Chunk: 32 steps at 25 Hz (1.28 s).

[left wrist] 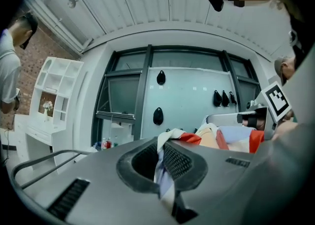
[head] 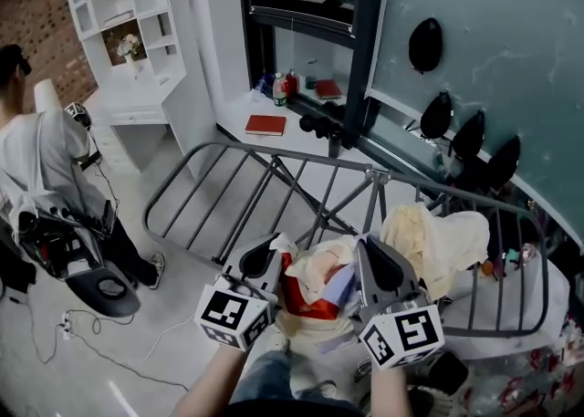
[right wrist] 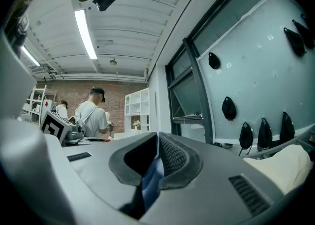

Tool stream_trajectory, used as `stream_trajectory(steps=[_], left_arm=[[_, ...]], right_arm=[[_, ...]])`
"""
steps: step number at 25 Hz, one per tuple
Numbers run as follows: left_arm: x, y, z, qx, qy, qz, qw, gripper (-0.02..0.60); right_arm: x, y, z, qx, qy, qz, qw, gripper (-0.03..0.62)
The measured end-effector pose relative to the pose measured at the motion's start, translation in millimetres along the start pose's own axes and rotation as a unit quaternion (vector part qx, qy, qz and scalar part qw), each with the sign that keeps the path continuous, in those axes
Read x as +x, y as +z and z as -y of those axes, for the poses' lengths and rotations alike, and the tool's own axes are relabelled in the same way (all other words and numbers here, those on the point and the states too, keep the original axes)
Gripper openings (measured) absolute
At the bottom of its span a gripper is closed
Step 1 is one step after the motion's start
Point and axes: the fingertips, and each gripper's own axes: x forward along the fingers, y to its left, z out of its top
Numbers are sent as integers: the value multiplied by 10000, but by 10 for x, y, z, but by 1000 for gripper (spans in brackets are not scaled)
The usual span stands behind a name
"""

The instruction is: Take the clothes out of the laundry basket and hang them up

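Observation:
A bunched garment of cream, red and pale blue cloth (head: 315, 287) hangs between my two grippers, over the near edge of the grey drying rack (head: 274, 187). My left gripper (head: 274, 249) is shut on its left end; white and blue cloth (left wrist: 162, 170) shows pinched between the pads. My right gripper (head: 367, 251) is shut on the right end, with a blue fold (right wrist: 150, 179) caught in its jaws. A cream garment (head: 438, 237) lies draped over the rack's right side. The laundry basket is not in view.
A person in a white shirt (head: 41, 169) stands at the left beside equipment and floor cables (head: 82, 324). White shelves (head: 123, 5) and a window sill with a red book (head: 265, 125) lie beyond the rack. Dark caps (head: 467, 137) hang on the teal wall.

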Motion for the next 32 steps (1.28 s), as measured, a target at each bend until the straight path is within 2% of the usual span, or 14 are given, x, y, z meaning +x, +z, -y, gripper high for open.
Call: stream_trajectory(steps=[8, 20, 25, 32], left_arm=[[812, 144, -546, 27, -434, -129, 9990, 21], [1953, -58, -1119, -77, -824, -473, 9954, 23], [2258, -395, -1204, 74, -926, -854, 9920, 23], [2376, -1009, -1201, 228, -1069, -1735, 9787, 25]], right_arm=[[812, 23, 423, -130, -620, -157, 9979, 18], [1726, -229, 1164, -174, -1441, -464, 9883, 18], [1927, -565, 1380, -258, -1739, -812, 9811, 18], [2065, -1013, 1479, -451, -1855, -1493, 9702, 25]])
